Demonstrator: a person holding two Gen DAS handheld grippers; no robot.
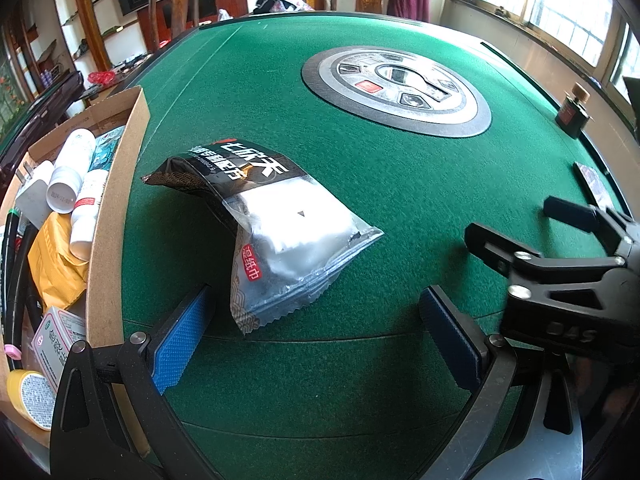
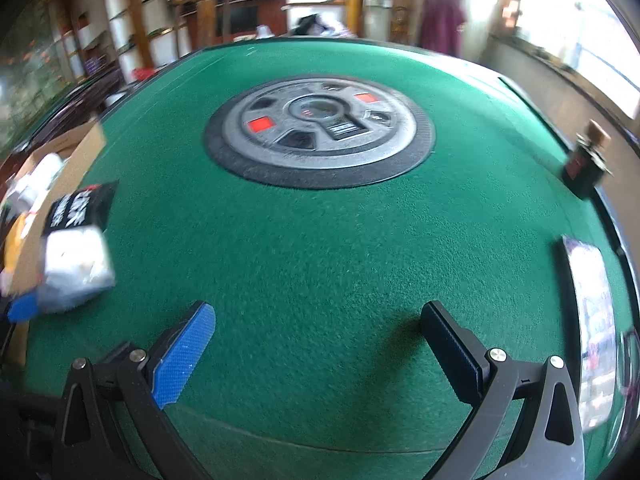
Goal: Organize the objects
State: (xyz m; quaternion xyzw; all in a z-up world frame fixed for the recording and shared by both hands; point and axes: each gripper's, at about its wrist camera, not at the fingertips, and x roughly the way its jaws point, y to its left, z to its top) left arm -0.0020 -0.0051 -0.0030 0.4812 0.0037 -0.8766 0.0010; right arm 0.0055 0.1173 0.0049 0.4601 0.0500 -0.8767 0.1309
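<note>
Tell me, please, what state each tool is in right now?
Left tool: open, empty, wet-wipes packet lying between its fingers.
Right tool: open, empty, above green felt.

Wet-wipe packet (image 1: 276,236), just ahead of our left gripper (image 1: 316,344): we read "湿纸巾" on its red tag; the large white brand characters stay unclear to us.
White bottle (image 1: 68,172), far left: a date starting "2024" on its base.
Right gripper (image 1: 568,280): embossed "DAS".
</note>
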